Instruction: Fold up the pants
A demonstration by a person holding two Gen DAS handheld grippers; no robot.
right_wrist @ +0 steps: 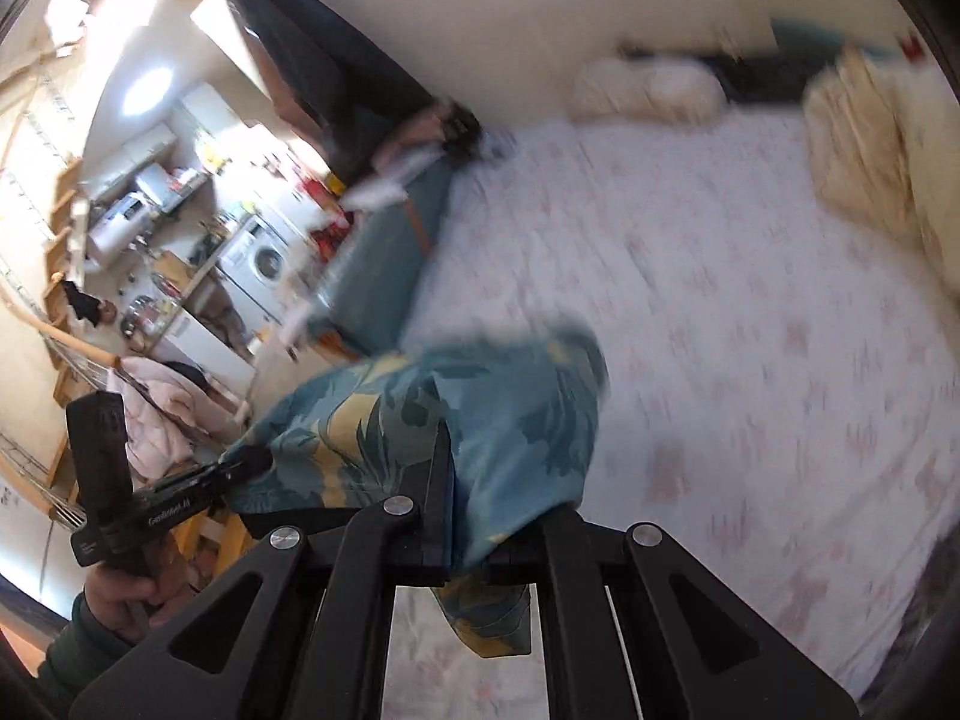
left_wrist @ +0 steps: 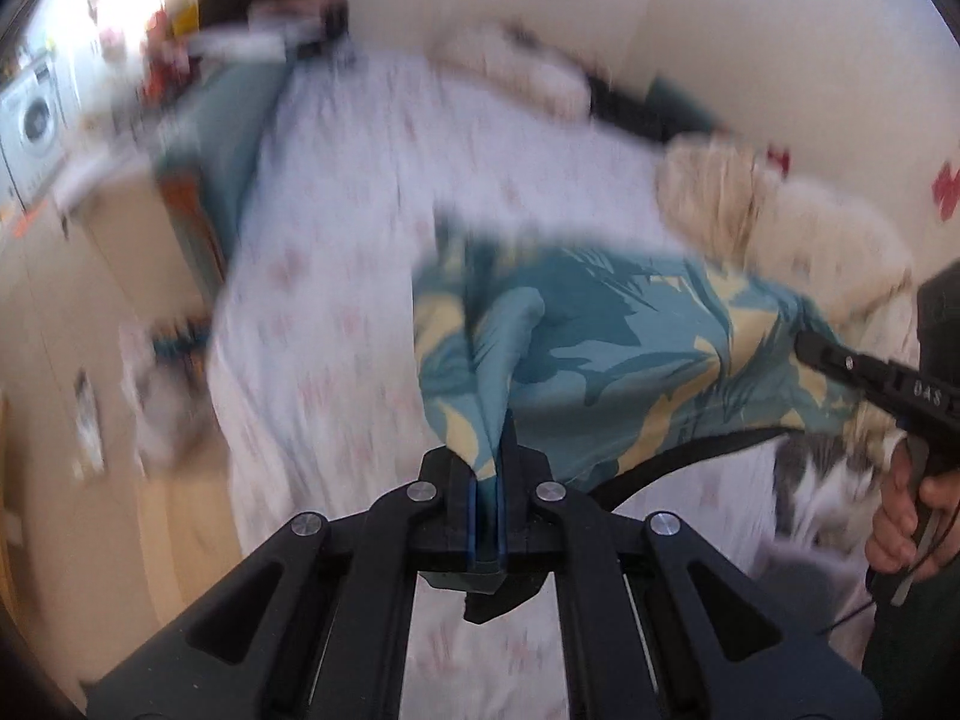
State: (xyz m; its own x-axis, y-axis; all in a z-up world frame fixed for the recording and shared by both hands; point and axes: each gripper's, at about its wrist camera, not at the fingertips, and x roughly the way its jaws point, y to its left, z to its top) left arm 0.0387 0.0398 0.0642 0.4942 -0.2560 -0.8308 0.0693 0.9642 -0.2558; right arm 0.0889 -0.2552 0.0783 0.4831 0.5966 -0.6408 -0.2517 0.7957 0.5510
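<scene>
Landmark = bed (left_wrist: 336, 300), white sheet with faint pink print, heavy motion blur in both views.

Left of the bed: washing machine (left_wrist: 33, 120), kitchen clutter, teal side panel of the bed frame (right_wrist: 384, 264). All blurred.

Left gripper (left_wrist: 489, 468): pressed together on a bunched edge of the pants (left_wrist: 600, 330), blue pads sandwiching the fabric. Pants are teal with yellow leaf print, held up above the bed, stretched between both grippers, not lying flat on the sheet.

Right gripper (left_wrist: 807, 348): its tip is at the far corner of the pants in the left wrist view. From its own camera the fabric (right_wrist: 468, 420) drapes over the right gripper (right_wrist: 474, 540) and hangs down past the fingers; it looks pinched on the cloth, jaws mostly covered.

Person's right hand (left_wrist: 906, 510) is on the trigger handle; left hand (right_wrist: 120, 600) grips the other handle.

Right of the pants, far side of the bed: cream pillows (left_wrist: 750, 198) against the wall (left_wrist: 720, 30).
</scene>
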